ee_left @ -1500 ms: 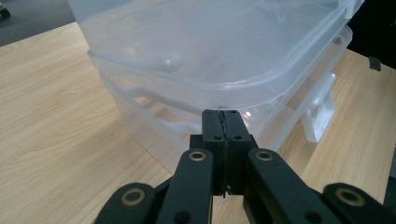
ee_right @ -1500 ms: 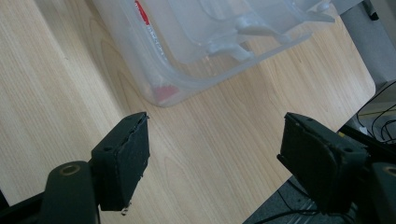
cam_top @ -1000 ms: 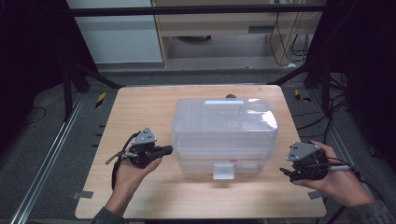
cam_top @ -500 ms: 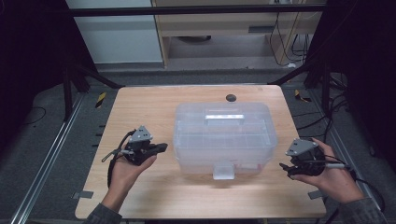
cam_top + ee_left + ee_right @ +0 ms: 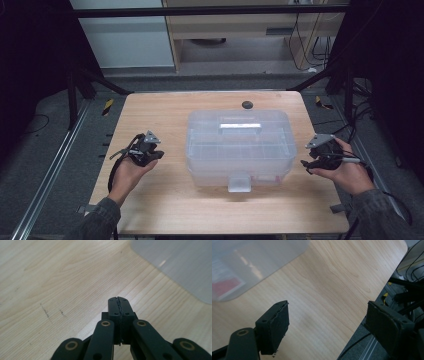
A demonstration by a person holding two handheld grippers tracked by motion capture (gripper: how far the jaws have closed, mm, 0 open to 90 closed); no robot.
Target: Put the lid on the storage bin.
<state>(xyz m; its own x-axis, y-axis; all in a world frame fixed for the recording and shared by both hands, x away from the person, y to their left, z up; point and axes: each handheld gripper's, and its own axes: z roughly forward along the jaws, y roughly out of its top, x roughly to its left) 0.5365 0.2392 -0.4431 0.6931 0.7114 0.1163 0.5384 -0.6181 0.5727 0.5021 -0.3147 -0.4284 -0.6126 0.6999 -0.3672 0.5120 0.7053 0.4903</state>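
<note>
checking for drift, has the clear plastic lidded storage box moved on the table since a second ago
Yes. The clear plastic lidded storage box has shifted toward the person's side of the wooden table: the small dark round spot at the far edge, covered earlier, now lies bare beyond it.

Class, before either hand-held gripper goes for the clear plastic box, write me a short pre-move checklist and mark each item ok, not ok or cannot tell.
1. Clear plastic lidded box flat on the wooden table: ok.
2. Lid closed: ok.
3. Front latch fastened: cannot tell.
4. Left hand-held gripper open for grasping: not ok, jaws shut.
5. Right hand-held gripper open and empty: ok.
6. Small black round object apart from the box: ok.
</note>
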